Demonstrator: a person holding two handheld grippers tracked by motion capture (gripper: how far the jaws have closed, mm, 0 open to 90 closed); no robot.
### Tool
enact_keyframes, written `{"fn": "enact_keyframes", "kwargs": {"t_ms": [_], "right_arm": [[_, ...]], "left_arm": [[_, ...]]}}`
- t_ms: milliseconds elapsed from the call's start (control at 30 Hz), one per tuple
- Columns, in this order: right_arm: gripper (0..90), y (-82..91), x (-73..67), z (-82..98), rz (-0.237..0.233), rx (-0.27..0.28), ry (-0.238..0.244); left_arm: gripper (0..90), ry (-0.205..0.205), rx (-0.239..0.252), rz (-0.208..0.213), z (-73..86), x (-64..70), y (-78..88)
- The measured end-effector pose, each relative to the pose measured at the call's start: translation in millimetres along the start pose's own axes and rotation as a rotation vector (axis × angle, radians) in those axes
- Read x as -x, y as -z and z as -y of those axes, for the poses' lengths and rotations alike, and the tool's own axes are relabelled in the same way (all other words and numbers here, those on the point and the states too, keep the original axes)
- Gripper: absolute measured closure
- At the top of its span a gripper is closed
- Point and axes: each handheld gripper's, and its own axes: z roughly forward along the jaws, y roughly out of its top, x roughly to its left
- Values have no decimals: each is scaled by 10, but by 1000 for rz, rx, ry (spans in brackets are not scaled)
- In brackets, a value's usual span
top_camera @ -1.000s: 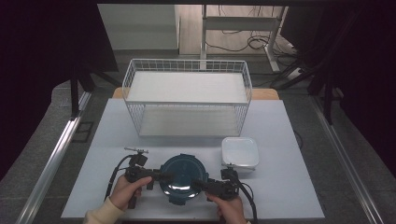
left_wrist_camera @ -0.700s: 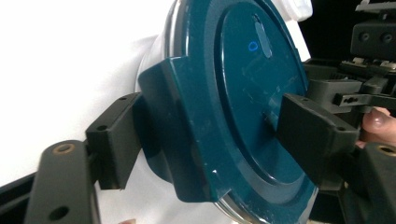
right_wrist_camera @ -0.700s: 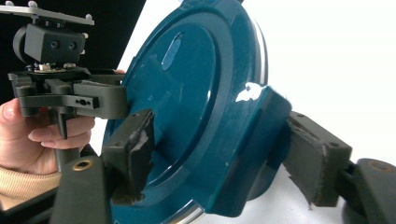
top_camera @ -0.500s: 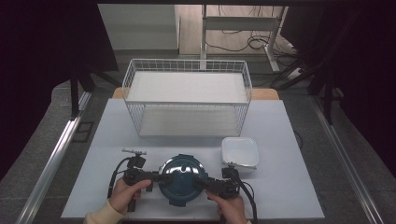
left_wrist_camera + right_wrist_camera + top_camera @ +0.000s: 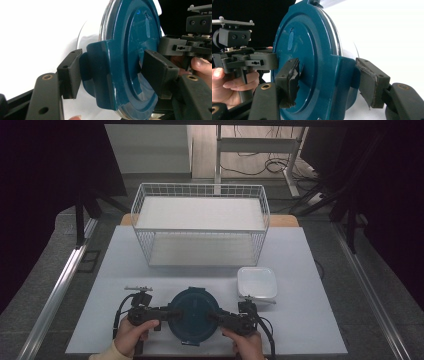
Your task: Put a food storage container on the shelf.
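The white bench (image 5: 125,285) carries three things: a wire basket (image 5: 200,227) at the far edge, a white square container (image 5: 257,282) right of middle, and a round blue lidded container (image 5: 192,316) at the near edge.

Blue lid's (image 5: 130,50) lower rim cut off

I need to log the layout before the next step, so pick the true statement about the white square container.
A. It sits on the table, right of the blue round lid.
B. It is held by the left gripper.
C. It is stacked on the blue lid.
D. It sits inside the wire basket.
A: in the high view the white square container rests on the table, right of the blue round lid and in front of the wire basket.
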Motion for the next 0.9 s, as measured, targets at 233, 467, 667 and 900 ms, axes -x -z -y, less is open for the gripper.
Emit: {"fn": "enact_keyframes", "kwargs": {"t_ms": [233, 467, 667, 900], "right_arm": [[382, -1, -35, -15, 9, -5, 34], [387, 6, -30, -39, 4, -5, 36], [391, 15, -51, -77, 9, -1, 59], [391, 29, -54, -105, 10, 0, 71]], "left_arm": [[361, 27, 12, -5, 3, 2, 8], [368, 20, 17, -15, -9, 37, 17], [373, 6, 23, -25, -26, 67, 30], [376, 2, 27, -23, -30, 89, 24]]}}
